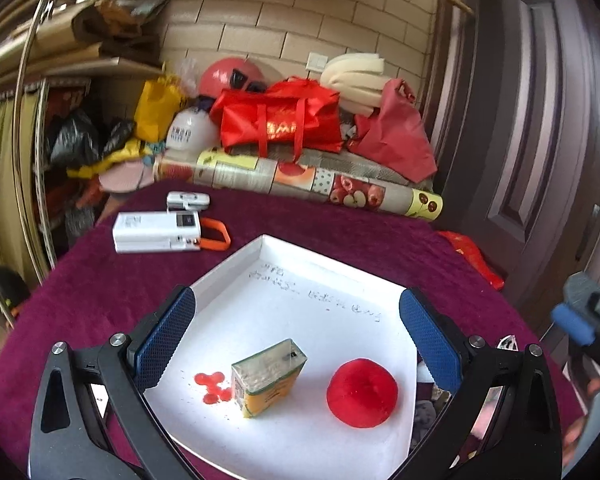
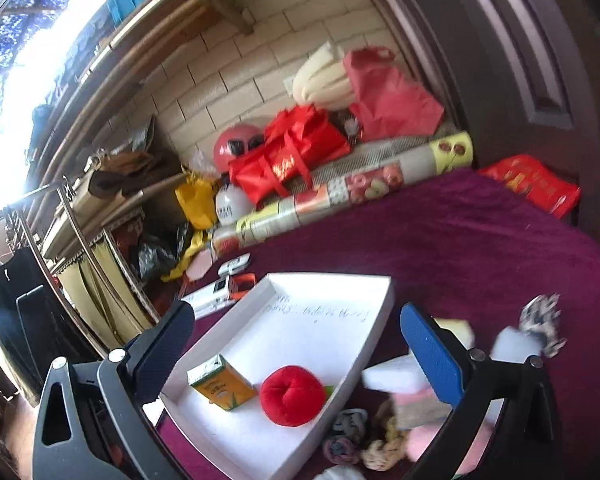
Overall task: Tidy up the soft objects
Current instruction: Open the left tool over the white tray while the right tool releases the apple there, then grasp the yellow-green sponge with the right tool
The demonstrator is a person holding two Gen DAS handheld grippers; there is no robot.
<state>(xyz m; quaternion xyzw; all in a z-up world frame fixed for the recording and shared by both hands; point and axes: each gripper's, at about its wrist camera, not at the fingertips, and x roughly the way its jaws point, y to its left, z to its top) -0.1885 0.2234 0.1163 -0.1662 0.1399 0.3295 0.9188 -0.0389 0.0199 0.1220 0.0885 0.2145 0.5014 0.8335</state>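
A white tray sits on the purple cloth; it also shows in the right wrist view. Inside it lie a red plush apple and a small yellow-green juice carton. My left gripper is open and empty, hovering over the tray's near side. My right gripper is open and empty, above the tray's right edge. Soft items lie right of the tray: a white sponge block, scrunchies, a pink soft piece and a patterned scrunchie.
White devices, one with an orange strap, lie on the cloth behind the tray. A rolled fruit-print mat, red bags and clutter line the brick wall. A dark door stands at right, a metal rack at left.
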